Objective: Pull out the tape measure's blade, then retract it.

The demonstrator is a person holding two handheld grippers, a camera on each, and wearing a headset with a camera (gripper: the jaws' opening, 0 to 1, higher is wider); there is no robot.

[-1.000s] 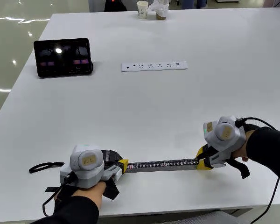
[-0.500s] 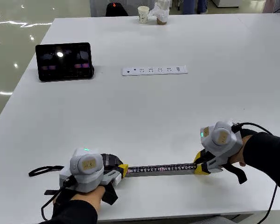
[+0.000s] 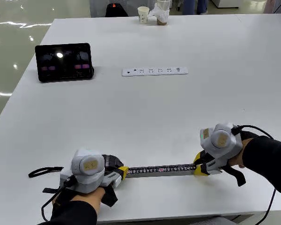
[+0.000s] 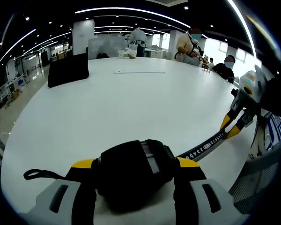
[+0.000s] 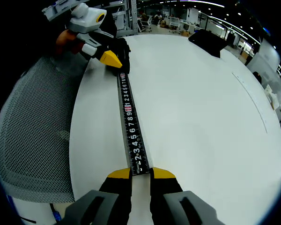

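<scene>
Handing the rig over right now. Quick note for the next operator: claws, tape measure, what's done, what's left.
Left claw: shut on the black rounded tape measure case, near the front edge of the white table.
Right claw: shut on the free end of the dark numbered blade.
The blade is pulled out, stretched straight between the two claws, low along the table.
Done: pull-out.
Left: retract the blade into the case. It is probably best to ease the right claw toward the left one rather than let the end go.
</scene>
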